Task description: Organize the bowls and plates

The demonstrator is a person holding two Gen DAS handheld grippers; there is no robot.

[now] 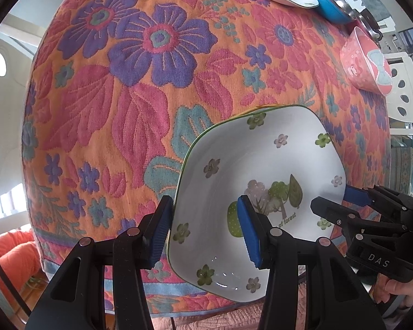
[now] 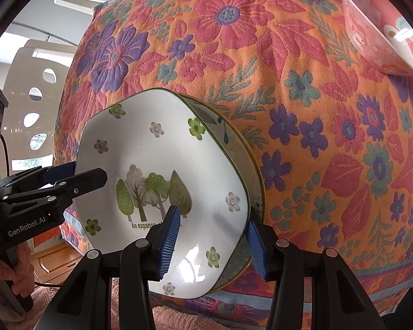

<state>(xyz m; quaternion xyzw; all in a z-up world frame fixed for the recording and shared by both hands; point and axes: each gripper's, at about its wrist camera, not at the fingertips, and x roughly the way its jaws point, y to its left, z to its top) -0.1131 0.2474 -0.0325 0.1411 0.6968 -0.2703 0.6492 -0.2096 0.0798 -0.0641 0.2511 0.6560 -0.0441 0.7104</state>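
Left wrist view: both steeply down-pointing grippers' fingers (image 1: 250, 231) straddle, half-parted, the square plate's (image 1: 261, 148) opposite rims

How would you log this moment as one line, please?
left tongs: straddling plate rim | right tongs: straddling opposite rim | pink bowl: on cloth

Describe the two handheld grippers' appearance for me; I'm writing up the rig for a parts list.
Both are black plastic. The left gripper and the right gripper each have two fingers faced with ribbed blue pads, on linkage arms with round silver pivot pins. White lettering reads "GenRobot.AI" on the left body and "DAS" on the right. A thin dark cable runs by the left one.
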